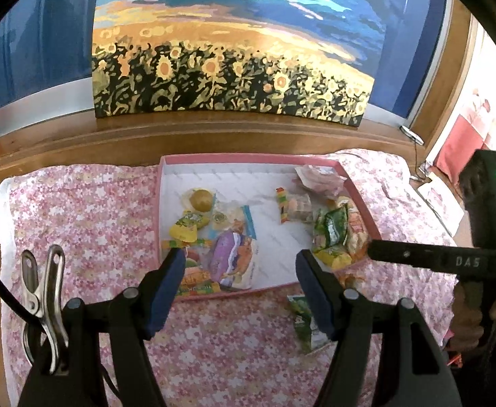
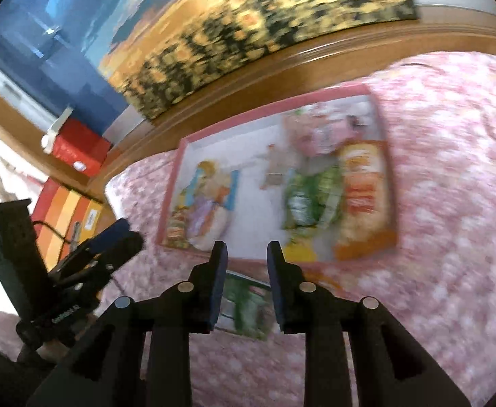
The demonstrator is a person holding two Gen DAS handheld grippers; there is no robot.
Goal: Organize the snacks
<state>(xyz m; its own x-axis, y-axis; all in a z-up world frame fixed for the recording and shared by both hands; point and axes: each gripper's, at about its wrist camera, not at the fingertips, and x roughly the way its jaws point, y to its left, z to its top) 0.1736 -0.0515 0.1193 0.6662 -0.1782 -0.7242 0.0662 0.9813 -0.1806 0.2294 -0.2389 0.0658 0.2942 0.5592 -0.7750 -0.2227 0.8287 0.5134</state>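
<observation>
A pink-rimmed tray (image 1: 248, 159) with a white floor lies on the flowered pink cloth (image 1: 88, 224) and holds several snack packets in two clusters: a purple packet (image 1: 229, 257) at the left, green packets (image 1: 331, 229) at the right. One green packet (image 1: 304, 318) lies on the cloth outside the tray's near edge. My left gripper (image 1: 239, 263) is open and empty above the tray's near rim. My right gripper (image 2: 246, 254) is open, with the green packet (image 2: 244, 305) on the cloth between its fingers, not gripped. The right wrist view is motion-blurred; the tray (image 2: 388, 169) shows ahead.
A sunflower painting (image 1: 234, 54) leans on the wooden ledge (image 1: 180, 135) behind the cloth. A metal clip (image 1: 44, 291) hangs at my left gripper's side. Red and orange boxes (image 2: 78, 149) stand at the left in the right wrist view. A cable and small device (image 1: 412, 135) lie at the right.
</observation>
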